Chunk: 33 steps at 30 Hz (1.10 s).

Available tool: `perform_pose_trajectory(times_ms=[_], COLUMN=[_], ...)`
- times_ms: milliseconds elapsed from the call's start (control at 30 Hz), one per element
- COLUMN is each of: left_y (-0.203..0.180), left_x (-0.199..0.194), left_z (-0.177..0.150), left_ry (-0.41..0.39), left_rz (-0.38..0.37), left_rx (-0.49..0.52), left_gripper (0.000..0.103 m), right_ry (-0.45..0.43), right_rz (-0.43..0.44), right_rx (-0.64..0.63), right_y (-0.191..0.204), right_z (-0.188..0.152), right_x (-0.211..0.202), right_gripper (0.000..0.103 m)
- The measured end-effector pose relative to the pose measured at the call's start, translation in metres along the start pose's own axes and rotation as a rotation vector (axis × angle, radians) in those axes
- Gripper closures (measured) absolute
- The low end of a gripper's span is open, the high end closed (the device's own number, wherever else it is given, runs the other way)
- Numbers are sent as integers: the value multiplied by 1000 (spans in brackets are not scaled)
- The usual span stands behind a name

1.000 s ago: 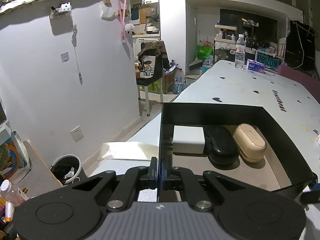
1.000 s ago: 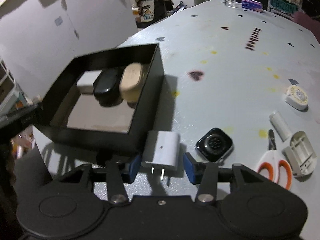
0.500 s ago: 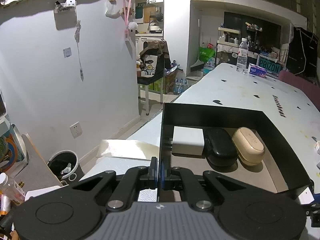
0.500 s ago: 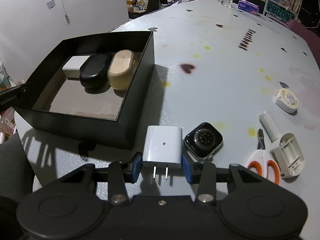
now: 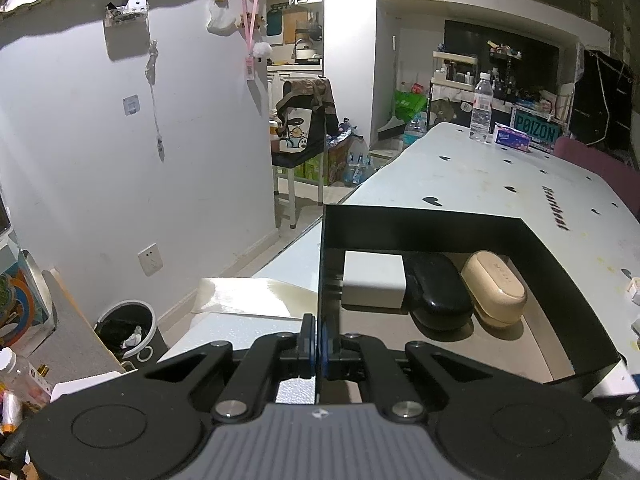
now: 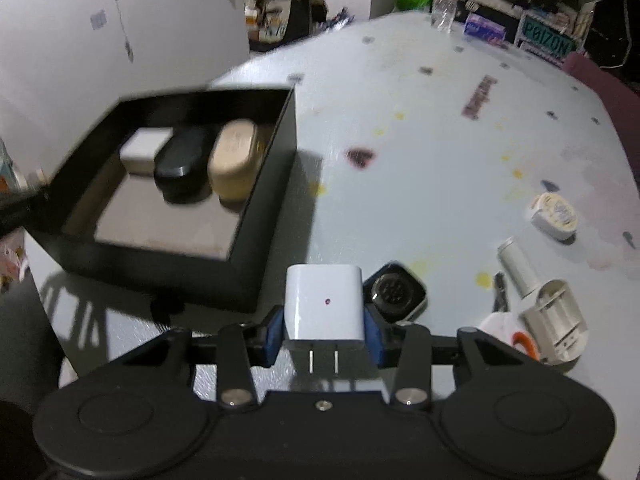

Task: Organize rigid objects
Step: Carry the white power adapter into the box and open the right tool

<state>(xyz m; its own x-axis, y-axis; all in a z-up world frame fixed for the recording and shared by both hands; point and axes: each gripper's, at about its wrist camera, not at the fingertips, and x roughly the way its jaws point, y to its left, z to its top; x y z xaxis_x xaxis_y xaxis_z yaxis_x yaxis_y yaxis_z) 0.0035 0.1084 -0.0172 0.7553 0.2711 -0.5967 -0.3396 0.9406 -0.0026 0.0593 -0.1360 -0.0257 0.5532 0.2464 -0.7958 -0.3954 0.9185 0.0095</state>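
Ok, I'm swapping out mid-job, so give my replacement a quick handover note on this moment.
Left gripper: shut on the near wall of the black box, steadying it.
Right gripper: jaws have just closed on the white charger, prongs toward the camera.
Done: white case, black case and beige case lie side by side in the box.
Left: box the charger, then the watch, white tube, round tin, scissors, battery holder from the table.
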Motion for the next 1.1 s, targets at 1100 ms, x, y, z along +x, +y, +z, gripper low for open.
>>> perform_pose_trajectory(times_ms=[1100], left_y=[15], left_x=[3], left_z=[3], left_ry=[31], left_rz=[-66], left_rx=[-40], left_gripper=[99], right_ry=[133], right_rz=[264], right_rx=[134], right_y=[121], right_z=[99], right_x=[66], right_gripper=[57])
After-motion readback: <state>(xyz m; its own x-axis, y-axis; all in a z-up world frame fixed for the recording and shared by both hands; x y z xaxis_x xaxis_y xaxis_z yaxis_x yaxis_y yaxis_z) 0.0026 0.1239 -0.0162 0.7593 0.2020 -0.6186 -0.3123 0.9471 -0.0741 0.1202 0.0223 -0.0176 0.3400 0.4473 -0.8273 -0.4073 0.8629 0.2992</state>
